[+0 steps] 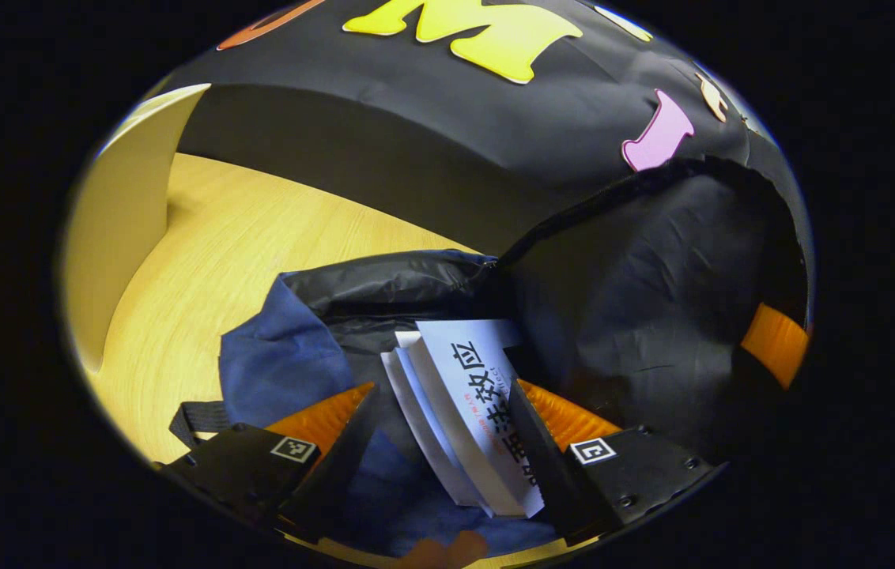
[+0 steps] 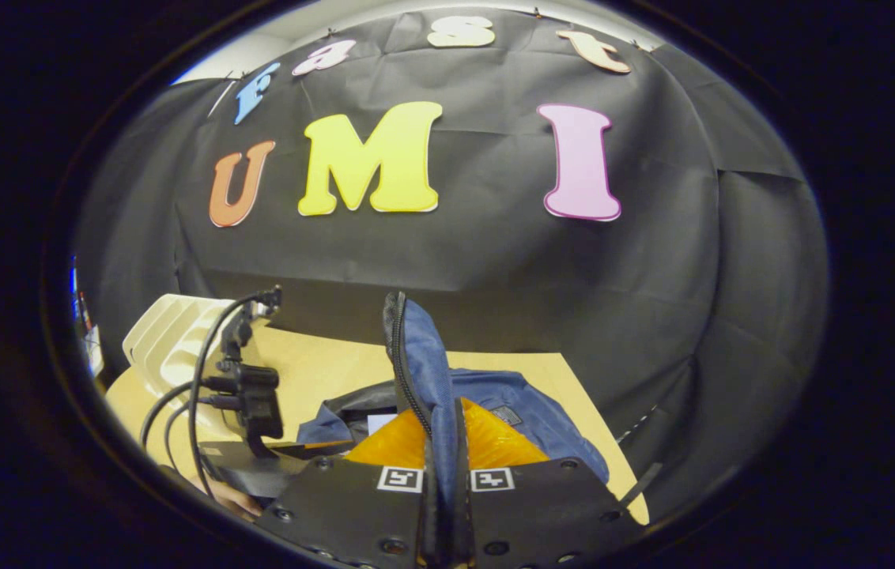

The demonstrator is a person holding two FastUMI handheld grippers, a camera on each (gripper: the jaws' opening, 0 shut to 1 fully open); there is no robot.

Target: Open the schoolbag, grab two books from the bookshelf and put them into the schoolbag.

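Note:
The blue schoolbag [image 1: 273, 356] lies open on the wooden table, its black lining [image 1: 637, 300] lifted up on the right. Two white books [image 1: 463, 411] rest inside its mouth, spines toward me. My left gripper [image 1: 443, 391] stands open around them; a gap shows between the books and the left finger, and they lie close against the right one. In the right gripper view my right gripper [image 2: 441, 411] is shut on the bag's blue flap [image 2: 420, 356] by its zipper edge, holding it upright. The left gripper's body [image 2: 254, 399] with cables sits to the left over the bag.
A cream bookshelf [image 1: 123, 221] stands at the left of the table [image 1: 242, 237]; its slotted dividers [image 2: 167, 332] appear behind the other gripper. The black booth wall closes off the back. The table's right edge [image 2: 598, 427] runs just past the bag.

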